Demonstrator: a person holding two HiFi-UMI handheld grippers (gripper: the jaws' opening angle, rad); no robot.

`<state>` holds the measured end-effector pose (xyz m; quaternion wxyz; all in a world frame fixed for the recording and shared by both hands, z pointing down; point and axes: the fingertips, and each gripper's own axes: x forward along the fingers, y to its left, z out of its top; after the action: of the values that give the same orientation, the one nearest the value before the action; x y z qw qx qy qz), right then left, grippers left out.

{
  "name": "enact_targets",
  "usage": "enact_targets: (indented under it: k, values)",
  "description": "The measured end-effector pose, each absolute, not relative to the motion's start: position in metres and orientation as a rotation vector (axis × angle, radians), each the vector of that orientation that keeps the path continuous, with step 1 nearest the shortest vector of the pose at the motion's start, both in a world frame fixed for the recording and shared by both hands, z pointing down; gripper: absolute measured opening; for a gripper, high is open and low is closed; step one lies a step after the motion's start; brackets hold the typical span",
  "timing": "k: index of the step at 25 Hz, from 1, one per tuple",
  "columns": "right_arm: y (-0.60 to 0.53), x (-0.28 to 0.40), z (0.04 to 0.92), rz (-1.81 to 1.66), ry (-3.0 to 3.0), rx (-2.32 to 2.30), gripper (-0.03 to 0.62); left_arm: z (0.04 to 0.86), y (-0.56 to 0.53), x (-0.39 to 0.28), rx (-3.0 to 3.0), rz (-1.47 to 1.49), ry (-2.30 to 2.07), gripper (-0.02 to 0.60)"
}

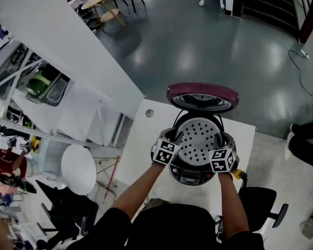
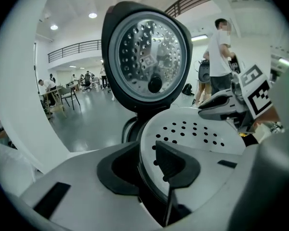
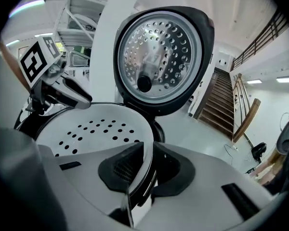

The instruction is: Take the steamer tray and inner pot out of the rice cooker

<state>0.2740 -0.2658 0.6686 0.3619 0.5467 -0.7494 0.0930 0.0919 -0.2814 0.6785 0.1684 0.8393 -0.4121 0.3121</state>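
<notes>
Two opposite edges of the perforated steamer tray (image 1: 198, 139), seated in the open rice cooker (image 1: 190, 177) on the counter (image 1: 145, 139), sit between jaws: the right tool (image 3: 148, 165) clenched on its rim, the left tool (image 2: 145, 162) released astride it, and the tray hides whatever lies below.

No word, brand or number can be read anywhere. The only signs are black-and-white square code markers. One set is on the cube of the left hand-held gripper (image 1: 173, 138), at 8 o'clock of the white round perforated steamer tray (image 1: 199, 137). The other is on the cube of the right hand-held gripper (image 1: 227, 142), at 4 o'clock. The front panel of the dark round rice cooker (image 1: 190, 177), at 6 o'clock, is too small to read.
</notes>
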Motion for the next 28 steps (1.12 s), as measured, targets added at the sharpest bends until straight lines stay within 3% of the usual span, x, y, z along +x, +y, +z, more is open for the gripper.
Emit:
enact_targets:
  k: [10, 14, 28]
  values:
    - [-0.261, 0.274, 0.646, 0.174, -2.046, 1.518, 0.037, 0.680, -0.284, 0.097, 2.397, 0.929, -1.172, 0.119]
    - [-0.261, 0.274, 0.643, 0.180, -2.057, 1.521, 0.035, 0.680, -0.286, 0.092, 2.365, 0.930, -1.191, 0.058]
    - [-0.259, 0.272, 0.596, 0.130, -2.060, 1.593, 0.031, 0.616, -0.277, 0.088, 2.458, 0.800, -1.284, 0.041]
